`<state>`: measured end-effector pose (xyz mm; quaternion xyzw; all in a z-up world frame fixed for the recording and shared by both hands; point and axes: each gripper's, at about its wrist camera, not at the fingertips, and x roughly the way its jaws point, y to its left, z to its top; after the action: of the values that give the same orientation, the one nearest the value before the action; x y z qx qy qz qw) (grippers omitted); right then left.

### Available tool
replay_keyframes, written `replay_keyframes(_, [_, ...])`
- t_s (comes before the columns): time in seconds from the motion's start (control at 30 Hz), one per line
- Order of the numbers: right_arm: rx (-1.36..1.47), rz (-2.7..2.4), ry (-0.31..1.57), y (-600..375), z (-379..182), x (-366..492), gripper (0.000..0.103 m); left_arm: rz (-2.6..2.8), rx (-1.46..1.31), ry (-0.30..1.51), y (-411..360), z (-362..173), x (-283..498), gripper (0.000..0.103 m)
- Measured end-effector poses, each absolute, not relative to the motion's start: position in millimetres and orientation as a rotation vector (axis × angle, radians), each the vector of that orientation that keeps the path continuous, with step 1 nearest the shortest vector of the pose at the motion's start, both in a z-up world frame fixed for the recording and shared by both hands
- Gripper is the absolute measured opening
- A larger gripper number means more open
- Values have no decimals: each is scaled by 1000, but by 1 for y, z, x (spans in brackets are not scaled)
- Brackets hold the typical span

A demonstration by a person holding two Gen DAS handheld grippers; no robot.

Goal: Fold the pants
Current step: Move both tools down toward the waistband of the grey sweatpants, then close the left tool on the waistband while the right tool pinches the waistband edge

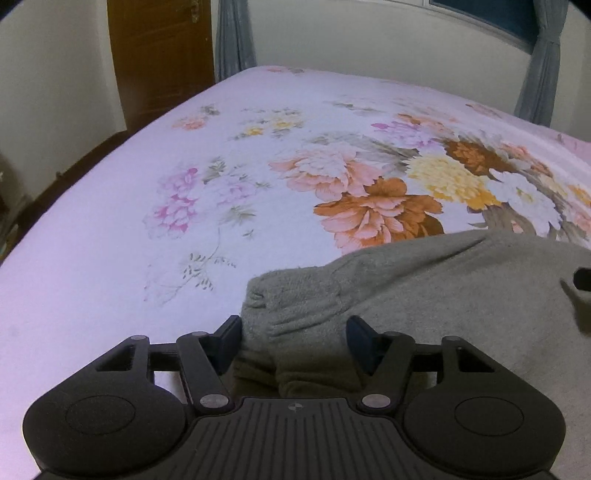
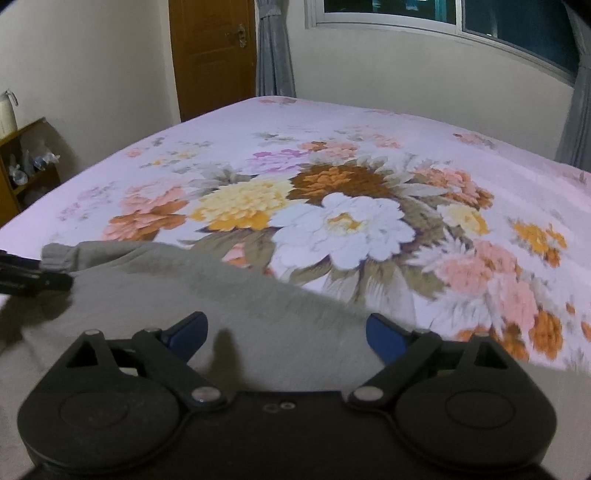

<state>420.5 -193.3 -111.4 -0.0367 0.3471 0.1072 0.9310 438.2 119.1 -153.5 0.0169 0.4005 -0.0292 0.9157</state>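
Grey knit pants [image 1: 424,291] lie on a floral bed sheet [image 1: 184,166]. In the left wrist view my left gripper [image 1: 293,338] is open, its fingers straddling the ribbed cuff end [image 1: 291,299] of the pants. In the right wrist view the pants [image 2: 207,291] spread under my right gripper [image 2: 286,334], which is open over the fabric near its right edge. The left gripper [image 2: 37,275] shows at the far left of that view by the cuff. The right gripper's finger [image 1: 581,280] shows at the right edge of the left wrist view.
The bed [image 2: 351,206] fills most of both views. A brown door [image 2: 210,55], grey curtains [image 2: 273,48] and a window [image 2: 461,22] stand behind it. A wooden shelf [image 2: 22,162] stands left of the bed.
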Motion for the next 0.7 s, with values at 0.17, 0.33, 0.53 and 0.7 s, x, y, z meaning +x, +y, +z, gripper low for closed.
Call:
replay_keyframes(0.17, [-138,233,721,-196,-111,438,93,-89,31,810,125,-150,433,50])
replay_keyframes(0.33, [-108,337,798,-194,-118,445,36,-121,70,792,118,-141,426,27])
replay_keyframes(0.53, [-74,397,778,-197,-103,425,6,-131,81,738,120,-125,406,21])
replay_keyframes(0.7, [-74,425,700,-198,-73,370,5,-145,74,674,123,-98,372,19])
